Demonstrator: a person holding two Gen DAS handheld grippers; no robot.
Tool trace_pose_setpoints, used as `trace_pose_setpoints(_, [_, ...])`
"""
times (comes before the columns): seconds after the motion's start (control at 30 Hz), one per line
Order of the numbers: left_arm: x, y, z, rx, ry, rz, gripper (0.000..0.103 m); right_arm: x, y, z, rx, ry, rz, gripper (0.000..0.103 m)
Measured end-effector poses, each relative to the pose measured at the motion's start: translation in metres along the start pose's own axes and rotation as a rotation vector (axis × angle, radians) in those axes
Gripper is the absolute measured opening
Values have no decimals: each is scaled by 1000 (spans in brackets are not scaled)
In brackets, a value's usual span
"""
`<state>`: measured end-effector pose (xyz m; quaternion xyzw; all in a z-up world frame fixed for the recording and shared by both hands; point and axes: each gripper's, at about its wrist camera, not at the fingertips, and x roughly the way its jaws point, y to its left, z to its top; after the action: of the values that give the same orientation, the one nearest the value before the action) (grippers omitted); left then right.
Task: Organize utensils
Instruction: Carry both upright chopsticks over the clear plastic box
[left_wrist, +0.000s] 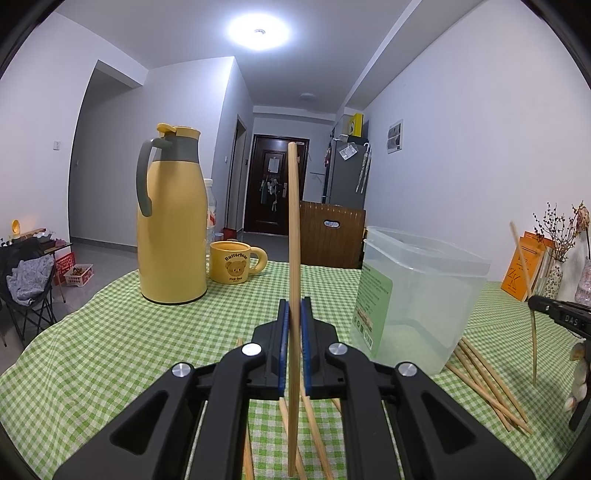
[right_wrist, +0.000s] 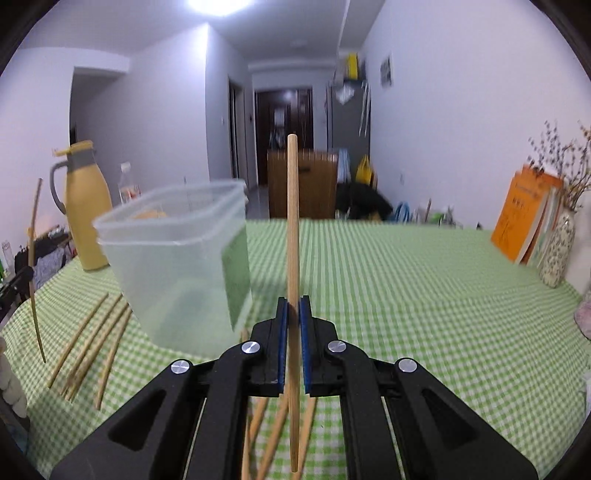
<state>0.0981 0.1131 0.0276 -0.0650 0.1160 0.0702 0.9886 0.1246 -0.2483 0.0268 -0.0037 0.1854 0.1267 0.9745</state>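
My left gripper is shut on a wooden chopstick that stands upright, above the table. My right gripper is shut on another upright wooden chopstick. A clear plastic container stands open to the right of the left gripper; in the right wrist view the container is to the left. Several loose chopsticks lie on the cloth beside it and show in the right wrist view. More chopsticks lie under the grippers. The right gripper shows at the left wrist view's right edge.
A yellow thermos jug and a yellow bear mug stand at the back left of the green checked tablecloth. Orange books and a vase of dried flowers stand at the right edge.
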Motion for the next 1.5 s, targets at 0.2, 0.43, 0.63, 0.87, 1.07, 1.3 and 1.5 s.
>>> trace_pose_setpoints(0.2, [0, -1, 0, 7, 1, 14, 4, -28, 10, -10, 22, -208, -12, 7])
trace_pose_setpoints(0.43, [2, -2, -1, 13, 4, 22, 4, -29, 28, -21, -39, -276, -17, 7])
trace_pose_setpoints(0.63, [4, -7, -1, 39, 10, 33, 4, -32, 37, -26, -73, -284, -10, 7])
trace_pose_setpoints(0.87, [2, -16, 4, 68, -3, 53, 4, -35, 36, -27, -73, -296, 0, 7])
trace_pose_setpoints(1.07, [-2, -20, 9, 74, -9, 70, 4, -36, 37, -26, -72, -297, 13, 7])
trace_pose_setpoints(1.3, [-16, -23, 20, 70, -48, 77, 4, -40, 30, -18, -34, -290, 14, 7])
trace_pose_setpoints(1.5, [-24, -27, 29, 65, -71, 67, 4, -46, 28, -12, -24, -303, 19, 7])
